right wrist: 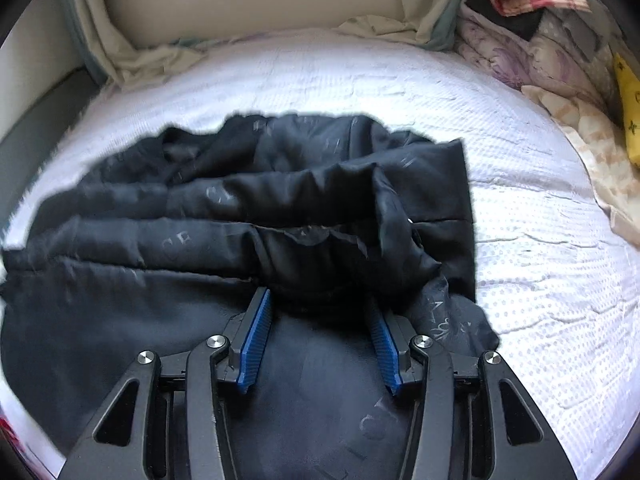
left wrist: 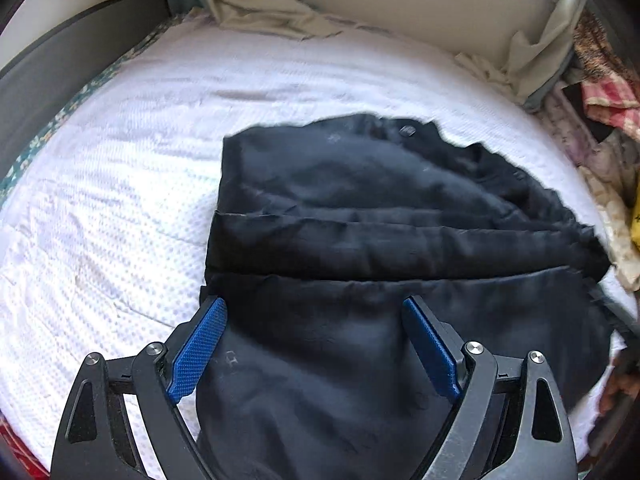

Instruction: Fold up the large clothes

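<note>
A black padded jacket [left wrist: 360, 208] lies partly folded on the white bed; in the right wrist view the same jacket [right wrist: 240, 208] shows quilted bands and faint lettering. My left gripper [left wrist: 316, 308] hovers over the jacket's near part, jaws wide open, with nothing between its blue pads [left wrist: 198, 352]. My right gripper [right wrist: 320, 300] stands about half open over the jacket's near right side. A thick dark fold of the jacket bunches at its fingertips, and the blue pads [right wrist: 256, 340] do not visibly press on it.
The white textured bed cover [left wrist: 120, 200] spreads left and behind the jacket. A cream headboard with a crumpled sheet [left wrist: 272, 12] is at the back. Piled floral and pink checked bedding [right wrist: 540, 20] and a yellow item [right wrist: 630, 112] lie right. A hand [left wrist: 618, 390] shows at the right edge.
</note>
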Available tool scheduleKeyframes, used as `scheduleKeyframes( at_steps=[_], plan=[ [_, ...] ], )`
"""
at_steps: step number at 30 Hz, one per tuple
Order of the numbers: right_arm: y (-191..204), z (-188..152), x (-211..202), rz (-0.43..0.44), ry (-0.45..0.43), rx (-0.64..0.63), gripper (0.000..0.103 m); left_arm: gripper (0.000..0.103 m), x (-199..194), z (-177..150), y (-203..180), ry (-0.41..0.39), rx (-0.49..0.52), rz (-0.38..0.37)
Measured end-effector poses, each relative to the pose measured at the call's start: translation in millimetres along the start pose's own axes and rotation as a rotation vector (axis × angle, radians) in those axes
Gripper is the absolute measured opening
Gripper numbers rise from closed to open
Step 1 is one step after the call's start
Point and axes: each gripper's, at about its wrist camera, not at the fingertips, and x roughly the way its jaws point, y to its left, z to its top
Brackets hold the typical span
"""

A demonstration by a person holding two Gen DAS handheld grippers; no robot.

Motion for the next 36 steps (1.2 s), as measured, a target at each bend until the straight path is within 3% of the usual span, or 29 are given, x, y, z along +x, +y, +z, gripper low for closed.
scheduleKeyframes(
  at_steps=[3, 6, 9, 13, 18, 22, 25, 28, 29, 36],
  plan=[
    [-6.0, 3.1, -20.8, -0.012, -0.061, 0.015, 0.047, 0.092, 9.1, -1.1, 0.2, -0.001, 0.013, 0.035],
    [-16.0, 2.5, -18.5, -0.024, -0.047, 0.037, 0.045, 0.097, 15.3, -1.9, 2.6, 0.0, 0.008, 0.045],
    [-25.8, -2.3, 2.9, 0.012, 0.028, 0.065, 0.042, 0.097, 31.0, -0.7, 12.3, 0.054, -0.038, -0.002],
    [-23.1, -7.6, 17.2, 0.004, 0.048, 0.031, 0.041, 0.097, 54.0, -5.0, 34.8, 0.149, -0.169, -0.123],
    [-15.9, -13.3, 36.6, -0.018, 0.055, 0.001, 0.041, 0.098, 55.5, -4.9, 27.8, 0.141, -0.139, -0.095],
    [-20.8, -10.3, 39.2, -0.001, 0.067, 0.04, 0.041, 0.098, 53.9, 1.3, 32.2, 0.171, -0.191, -0.137],
    [-23.5, -4.2, 32.7, 0.023, 0.08, 0.087, 0.047, 0.095, 40.5, 6.6, 43.3, 0.177, -0.248, -0.199],
    [-20.2, 1.6, 16.8, 0.053, 0.084, 0.095, 0.066, 0.095, 19.2, 12.8, 55.9, 0.148, -0.271, -0.272],
    [-17.9, 3.0, 10.9, 0.057, 0.078, 0.09, 0.068, 0.095, 8.8, 15.3, 62.4, 0.123, -0.283, -0.304],
    [-4.9, 10.8, -40.3, 0.104, -0.026, 0.062, 0.071, 0.095, -30.5, 16.7, 99.7, 0.053, -0.348, -0.418]
  ],
)
